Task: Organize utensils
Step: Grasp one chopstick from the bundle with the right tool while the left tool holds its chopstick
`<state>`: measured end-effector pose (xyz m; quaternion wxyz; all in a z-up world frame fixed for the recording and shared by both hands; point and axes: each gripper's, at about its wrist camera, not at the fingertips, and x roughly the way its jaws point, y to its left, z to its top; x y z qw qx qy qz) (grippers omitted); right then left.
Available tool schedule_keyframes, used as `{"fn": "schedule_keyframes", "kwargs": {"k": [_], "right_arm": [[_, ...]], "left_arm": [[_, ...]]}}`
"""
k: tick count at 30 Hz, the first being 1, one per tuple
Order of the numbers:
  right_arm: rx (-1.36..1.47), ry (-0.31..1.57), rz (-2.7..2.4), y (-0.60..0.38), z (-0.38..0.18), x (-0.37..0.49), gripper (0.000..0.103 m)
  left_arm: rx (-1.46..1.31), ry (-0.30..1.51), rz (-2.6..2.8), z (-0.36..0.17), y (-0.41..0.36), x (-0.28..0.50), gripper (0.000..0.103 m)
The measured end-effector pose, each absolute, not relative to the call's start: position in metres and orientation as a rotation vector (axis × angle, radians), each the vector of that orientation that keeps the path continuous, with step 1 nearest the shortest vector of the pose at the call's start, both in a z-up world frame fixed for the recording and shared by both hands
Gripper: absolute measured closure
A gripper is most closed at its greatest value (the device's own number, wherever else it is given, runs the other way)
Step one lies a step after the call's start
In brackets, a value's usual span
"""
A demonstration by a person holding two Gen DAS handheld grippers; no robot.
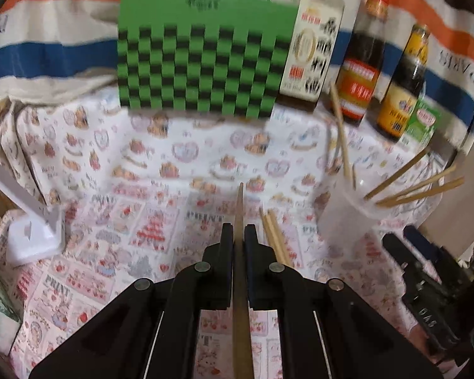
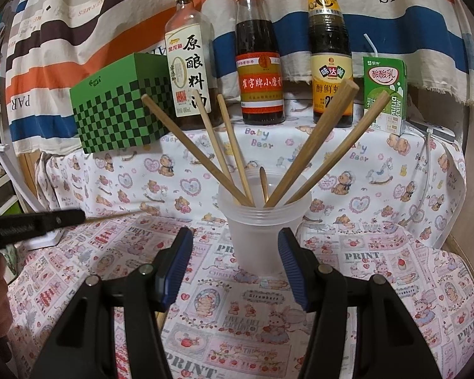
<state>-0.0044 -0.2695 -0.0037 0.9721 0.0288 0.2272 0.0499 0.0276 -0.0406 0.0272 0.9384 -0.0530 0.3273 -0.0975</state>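
My left gripper point(image 1: 238, 237) is shut on a single wooden chopstick point(image 1: 240, 208) that sticks out forward past the fingertips. Loose chopsticks point(image 1: 276, 240) lie on the patterned cloth just right of it. A clear plastic cup point(image 2: 262, 230) holds several chopsticks point(image 2: 312, 154) fanned outward; the cup point(image 1: 347, 218) also shows at the right of the left wrist view. My right gripper point(image 2: 235, 246) is open, with its blue pads point(image 2: 177, 268) just short of the cup and not pressing on it. The left gripper point(image 2: 63, 219) enters from the left with its chopstick point(image 2: 117, 216).
At the back stand a green checkered box point(image 2: 120, 113), three sauce bottles point(image 2: 259, 63) and a green milk carton point(image 2: 385, 94). A white stand point(image 1: 34, 237) sits at the left. A cable point(image 2: 426, 170) hangs at the right. A striped cloth point(image 2: 79, 31) covers the wall.
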Motion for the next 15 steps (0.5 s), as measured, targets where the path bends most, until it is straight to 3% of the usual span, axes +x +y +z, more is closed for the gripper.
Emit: {"fn": "schedule_keyframes", "kwargs": {"k": [15], "right_arm": [[0.053,0.461,0.109,-0.2675,-0.0034,-0.0047,0.049]], "left_arm": [[-0.128,0.635,-0.208,0.034,-0.0336,0.0265,0.097]]}}
